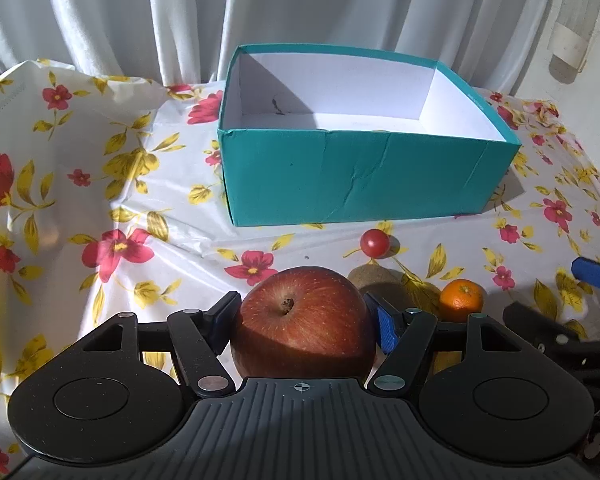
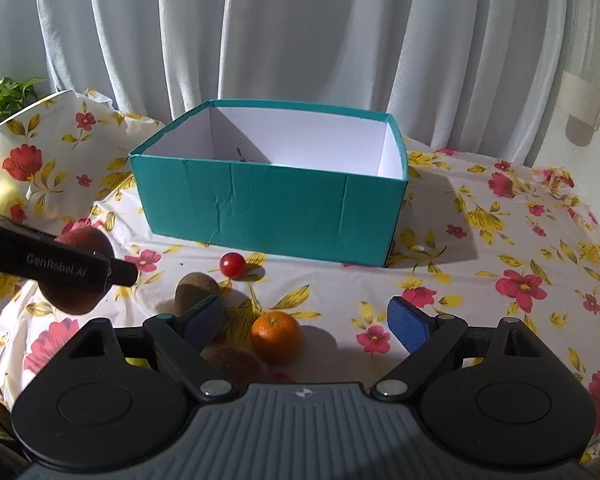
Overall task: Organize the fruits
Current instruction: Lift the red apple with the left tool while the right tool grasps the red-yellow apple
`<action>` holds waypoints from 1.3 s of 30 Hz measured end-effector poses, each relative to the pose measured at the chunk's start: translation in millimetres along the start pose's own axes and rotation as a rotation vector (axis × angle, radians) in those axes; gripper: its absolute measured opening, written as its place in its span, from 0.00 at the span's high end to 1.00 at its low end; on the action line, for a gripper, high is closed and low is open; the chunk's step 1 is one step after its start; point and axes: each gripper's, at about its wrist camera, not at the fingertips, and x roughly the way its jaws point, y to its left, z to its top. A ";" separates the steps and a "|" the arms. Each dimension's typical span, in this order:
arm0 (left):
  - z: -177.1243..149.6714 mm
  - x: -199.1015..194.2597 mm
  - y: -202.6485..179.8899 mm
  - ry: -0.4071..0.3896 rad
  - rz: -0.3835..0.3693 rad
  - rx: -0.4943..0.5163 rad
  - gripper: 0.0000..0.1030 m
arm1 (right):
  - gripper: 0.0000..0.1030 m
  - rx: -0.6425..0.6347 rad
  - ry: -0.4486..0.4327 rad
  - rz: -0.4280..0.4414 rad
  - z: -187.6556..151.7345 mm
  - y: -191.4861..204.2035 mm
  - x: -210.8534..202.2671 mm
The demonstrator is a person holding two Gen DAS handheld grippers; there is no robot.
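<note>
My left gripper (image 1: 305, 322) is shut on a large red apple (image 1: 304, 324) and holds it above the floral tablecloth, in front of the open teal box (image 1: 364, 172). In the right wrist view the apple (image 2: 80, 276) shows at left, behind the left gripper's body. My right gripper (image 2: 306, 320) is open and empty above a mandarin (image 2: 277, 335). A cherry tomato (image 2: 232, 265) and a brown kiwi (image 2: 196, 290) lie just before the box (image 2: 268, 208). A second brown fruit (image 2: 236, 362) lies under the right gripper. The box looks empty.
The table wears a wrinkled floral cloth (image 2: 500, 280). White curtains (image 2: 300, 40) hang behind. A green plant (image 2: 4, 96) stands at far left. The mandarin (image 1: 461, 300), tomato (image 1: 375, 243) and kiwi (image 1: 374, 278) also show in the left wrist view.
</note>
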 end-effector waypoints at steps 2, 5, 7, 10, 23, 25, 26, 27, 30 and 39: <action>0.9 -0.2 1.0 -0.001 -0.002 -0.002 0.30 | 0.13 -0.008 0.023 0.015 -4.4 4.2 1.4; 0.9 -1.4 0.2 -0.004 -0.002 0.003 0.30 | 0.16 -0.015 0.048 0.023 -8.9 8.6 2.9; 0.5 -2.3 -0.4 -0.003 -0.004 0.003 0.30 | 0.18 -0.007 0.055 0.029 -10.6 8.8 2.4; -0.8 -3.1 -0.7 -0.001 -0.007 0.001 0.30 | 0.21 -0.003 0.068 0.043 -12.3 9.1 3.1; -1.9 -3.4 0.4 0.005 -0.002 -0.002 0.30 | 0.34 0.000 0.155 0.140 -22.8 18.4 21.5; -1.9 -3.3 0.3 0.006 -0.001 -0.001 0.30 | 0.35 0.020 0.160 0.153 -24.6 16.4 24.4; -1.9 -2.8 0.2 0.007 -0.002 -0.001 0.30 | 0.35 0.026 0.158 0.156 -24.8 15.6 25.8; -2.1 -2.3 0.2 0.009 -0.002 -0.002 0.30 | 0.35 0.031 0.157 0.159 -24.7 15.1 26.7; -2.5 -1.1 0.5 0.012 -0.002 -0.002 0.30 | 0.41 0.038 0.147 0.177 -24.7 14.6 29.0; 1.1 1.0 0.8 0.011 -0.001 -0.002 0.30 | 0.41 0.070 0.163 0.198 -21.9 11.6 38.0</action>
